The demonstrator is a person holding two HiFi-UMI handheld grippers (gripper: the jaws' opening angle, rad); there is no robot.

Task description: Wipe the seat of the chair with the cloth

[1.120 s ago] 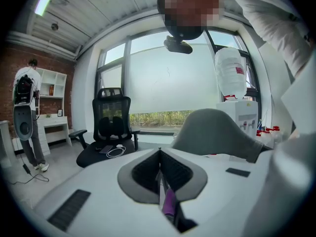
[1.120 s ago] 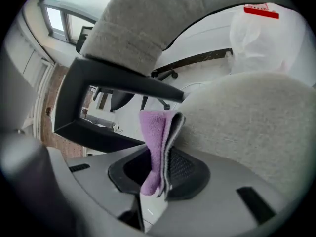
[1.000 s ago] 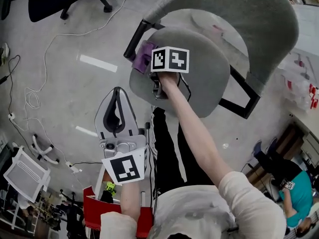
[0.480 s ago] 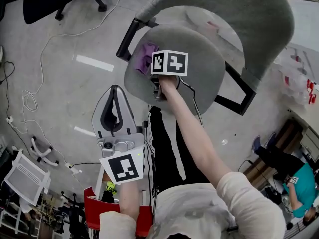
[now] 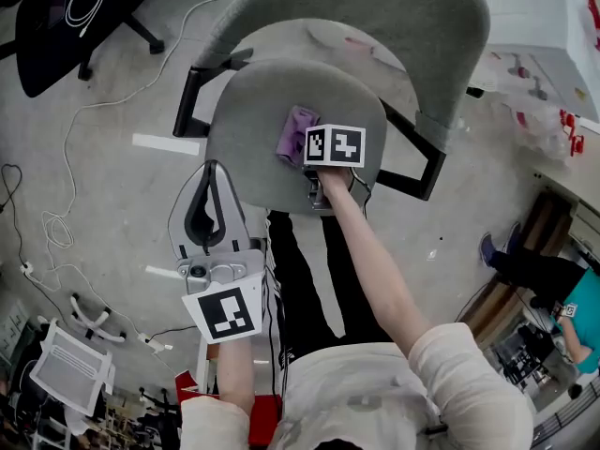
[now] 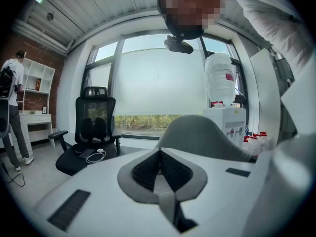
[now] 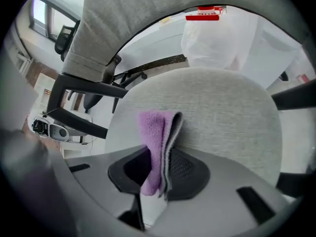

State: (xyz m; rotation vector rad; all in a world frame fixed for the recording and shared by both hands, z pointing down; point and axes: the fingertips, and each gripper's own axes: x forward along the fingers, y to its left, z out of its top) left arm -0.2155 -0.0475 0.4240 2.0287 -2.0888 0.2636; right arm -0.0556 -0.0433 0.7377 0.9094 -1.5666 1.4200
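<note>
A grey chair stands before me, its round seat under a curved backrest. A folded purple cloth lies against the seat near its middle, and my right gripper is shut on it. In the head view the marker cube hides that gripper's jaws. My left gripper is held off the seat's near left edge, over the floor. Its jaws meet at the tips and hold nothing.
Black armrests flank the seat. A black office chair stands at the far left, with white cables across the concrete floor. A water dispenser stands behind the chair.
My right gripper has slid the purple cloth rightward across the seat, from its left edge to near the middle. The left gripper has stayed in place.
</note>
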